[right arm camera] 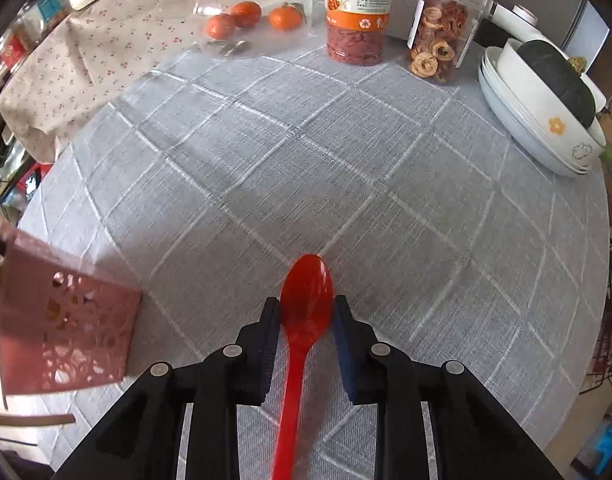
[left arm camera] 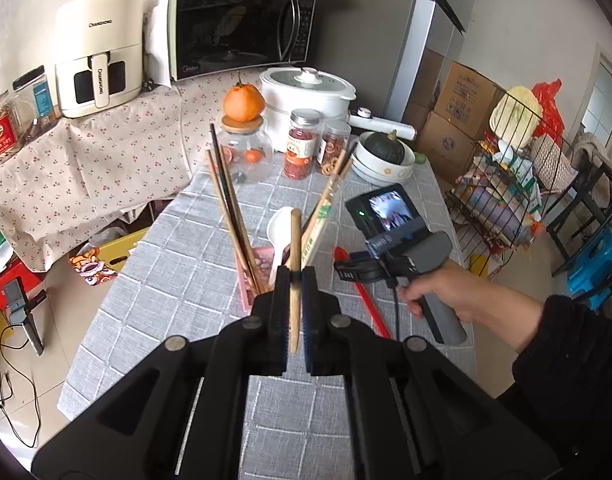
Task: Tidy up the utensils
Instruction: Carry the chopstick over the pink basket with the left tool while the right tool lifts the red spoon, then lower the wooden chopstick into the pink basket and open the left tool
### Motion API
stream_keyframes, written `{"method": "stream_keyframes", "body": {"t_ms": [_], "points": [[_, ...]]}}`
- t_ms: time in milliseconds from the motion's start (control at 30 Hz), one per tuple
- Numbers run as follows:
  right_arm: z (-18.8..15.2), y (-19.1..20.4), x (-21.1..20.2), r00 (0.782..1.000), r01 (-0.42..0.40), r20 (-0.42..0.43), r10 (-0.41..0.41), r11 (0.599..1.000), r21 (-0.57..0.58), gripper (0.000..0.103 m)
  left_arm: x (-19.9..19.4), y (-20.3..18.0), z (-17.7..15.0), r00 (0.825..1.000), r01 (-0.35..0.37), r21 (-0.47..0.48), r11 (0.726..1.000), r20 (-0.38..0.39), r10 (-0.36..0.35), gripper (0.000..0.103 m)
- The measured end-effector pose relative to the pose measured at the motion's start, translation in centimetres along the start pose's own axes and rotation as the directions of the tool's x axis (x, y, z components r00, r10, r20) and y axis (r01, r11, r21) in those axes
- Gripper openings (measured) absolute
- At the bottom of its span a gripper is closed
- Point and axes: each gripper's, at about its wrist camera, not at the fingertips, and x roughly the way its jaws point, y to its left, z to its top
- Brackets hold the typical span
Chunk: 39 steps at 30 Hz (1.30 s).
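The left claw is pinched tight on a wooden chopstick, holding it upright just above the pink utensil holder on the grey-checked desk. The right claw straddles the bowl of a red spoon lying on the desk beside the holder; whether its pads press the spoon cannot be told.

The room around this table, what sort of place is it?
Most likely a home kitchen or dining corner. A microwave and an air fryer stand on a cloth-covered counter, a rice cooker and food jars sit on the table, and a wire rack holds groceries.
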Motion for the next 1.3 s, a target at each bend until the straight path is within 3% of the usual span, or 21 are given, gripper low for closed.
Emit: {"method": "stream_keyframes", "body": {"t_ms": [133,367,567,700,800,1033,1300], "points": [[-0.6,-0.9,-1.9,0.999,-0.008,0.046,0.007,1.000,0.015,0.026,-0.9,0.6,0.3,1.000,0.000,-0.014,1.000,0.030,0.001,0.006],[-2.9,-2.6,-9.0,0.979,-0.043,0.201,0.032,0.998,0.049,0.026,-2.7,1.2,1.0,0.995,0.003,-0.042,0.999,0.101,0.001,0.006],[-4.1,-2.2,-15.4,0.937,-0.097,0.342,0.075,0.994,0.047,0.027,-4.1,0.9,1.7,0.979,0.014,-0.056,0.998,0.205,-0.002,0.006],[-5.0,-1.4,-18.9,0.893,-0.124,0.439,0.095,0.992,0.037,0.027,-4.2,0.6,1.7,0.965,-0.004,-0.056,0.998,0.263,0.019,0.006],[-5.3,-0.7,-19.9,0.878,-0.129,0.467,0.105,0.991,0.019,0.027,-3.4,0.5,1.6,0.952,-0.032,-0.052,0.998,0.302,0.046,0.006],[-5.1,0.1,-20.1,0.868,-0.134,0.482,0.118,0.991,-0.002,0.027,-2.1,0.6,2.1,0.929,-0.050,-0.074,0.996,0.362,0.074,0.006],[-5.3,0.0,-20.2,0.865,-0.134,0.486,0.120,0.991,-0.006,0.027,-1.3,0.7,2.8,0.926,-0.044,-0.107,0.993,0.370,0.081,0.006]]}}
